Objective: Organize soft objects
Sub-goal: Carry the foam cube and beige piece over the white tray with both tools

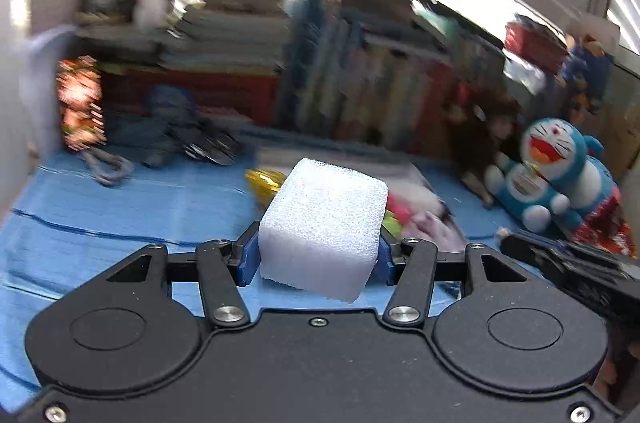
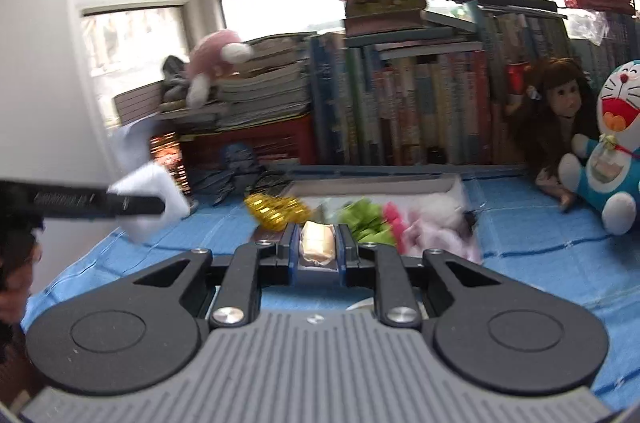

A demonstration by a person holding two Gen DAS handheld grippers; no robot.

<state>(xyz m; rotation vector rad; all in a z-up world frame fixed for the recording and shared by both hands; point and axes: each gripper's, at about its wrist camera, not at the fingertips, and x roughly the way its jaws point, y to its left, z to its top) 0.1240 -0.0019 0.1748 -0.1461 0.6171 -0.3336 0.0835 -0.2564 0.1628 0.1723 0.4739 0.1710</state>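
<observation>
While our left tool [image 1: 318, 255] clamps a white foam block [image 1: 324, 231] between its blue pads, holding it level above the blue cloth [image 1: 120, 207] on the tabletop, no writing on it can be read. From the right wrist view that same left tool [image 2: 160, 203] reaches in from the left edge, its lettering too blurred to make out. Our right tool [image 2: 317, 249] is closed on a small pale wrapped piece [image 2: 317, 243], pointing toward the back edge, where a shallow tray [image 2: 360, 185] holds a green, pink and white pile of soft items [image 2: 400, 223]. Book spines [image 2: 400, 111] behind stay illegible. Near the right edge sits a blue cat plush [image 2: 612, 151], beside a doll [image 2: 560, 103].
</observation>
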